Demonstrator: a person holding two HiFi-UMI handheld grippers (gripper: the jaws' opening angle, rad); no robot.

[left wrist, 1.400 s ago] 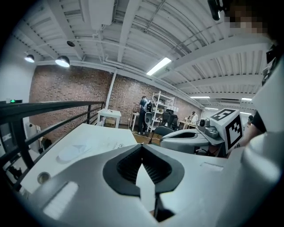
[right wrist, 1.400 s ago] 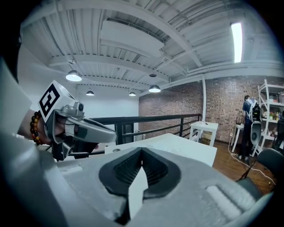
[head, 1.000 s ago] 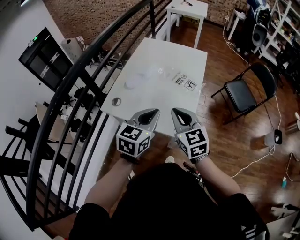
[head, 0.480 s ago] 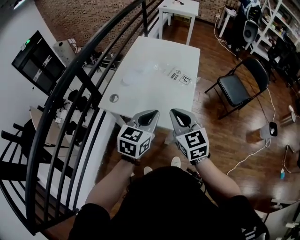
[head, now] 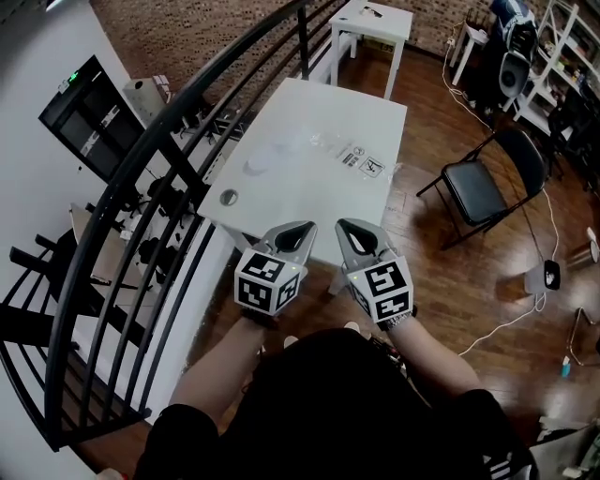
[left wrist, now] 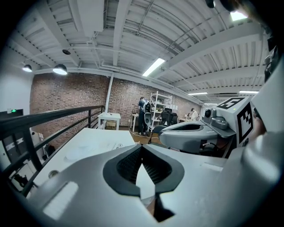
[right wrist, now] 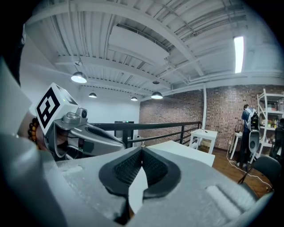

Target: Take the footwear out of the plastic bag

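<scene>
Plastic bag [head: 309, 153] is clear and flat, lying on the far half of the white table [head: 319, 202], printed labels toward its right end. Can't make out the footwear through it from the head view. Nothing touches the bag, and both grippers are well short of it.

Vs 1 s ago:
- bag is in the same spot on the table, no shift
- both grippers sit at almost the same place in the head view; the right one has drifted slightly left
- jaws unchanged, together on both sides
- view swung a bit and came back; table and folding chair [head: 478, 187] are roughly where they were a second ago

Pose:
- left gripper [head: 302, 228] and right gripper [head: 352, 230] are side by side in front of the person's chest, close but apart
- tips point forward at the table's near edge and angle slightly toward each other, marker cubes facing up
- in the head view the tips overlap the table's near edge
- both forearms are bare, elbows bent and tucked, with a bead bracelet on the right wrist
- both gripper views look out nearly level over the tabletop into the room

Gripper state:
- left gripper view: left gripper [left wrist: 142, 148] jaws closed, pads meeting at the tip, nothing between them
- right gripper view: right gripper [right wrist: 142, 150] same, jaws together and empty

Surroundings: black railing [head: 141, 178] runs along the table's left, and a second small white table [head: 375, 19] stands farther back.
</scene>
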